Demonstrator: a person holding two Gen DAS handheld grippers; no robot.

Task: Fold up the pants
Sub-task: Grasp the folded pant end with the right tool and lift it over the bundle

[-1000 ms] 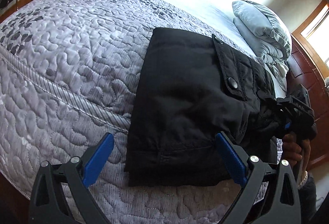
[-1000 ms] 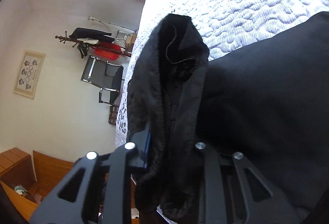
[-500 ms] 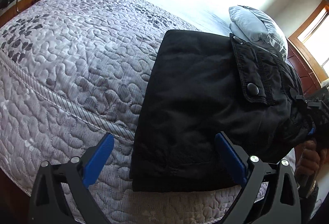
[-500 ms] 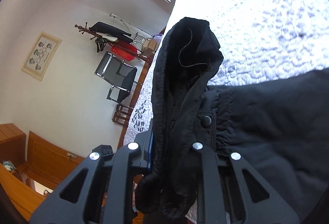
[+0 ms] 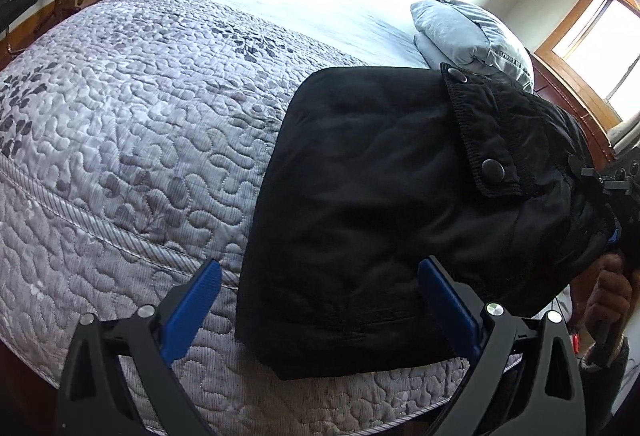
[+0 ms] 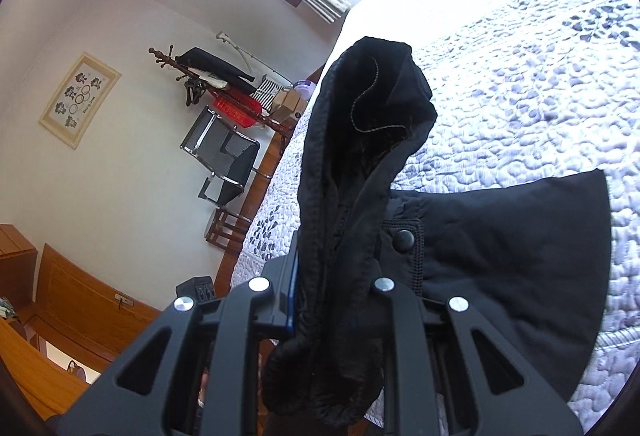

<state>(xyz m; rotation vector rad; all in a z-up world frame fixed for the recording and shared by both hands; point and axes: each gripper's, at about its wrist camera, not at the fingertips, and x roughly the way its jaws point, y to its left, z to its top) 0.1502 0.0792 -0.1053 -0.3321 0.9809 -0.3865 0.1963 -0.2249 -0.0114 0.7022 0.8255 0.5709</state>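
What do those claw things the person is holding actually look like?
Each is a black plastic frame with cut-out openings and round silver screw heads. The left gripper has two long fingers faced with ribbed blue pads. The right gripper has the same black frame and a strip of blue pad. A bare hand holds its handle. No cables show.

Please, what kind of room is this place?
Most likely a home bedroom: the black pants lie on a bed with a grey quilted bedspread, a pillow sits at its head, and a coat rack stands by the wall.
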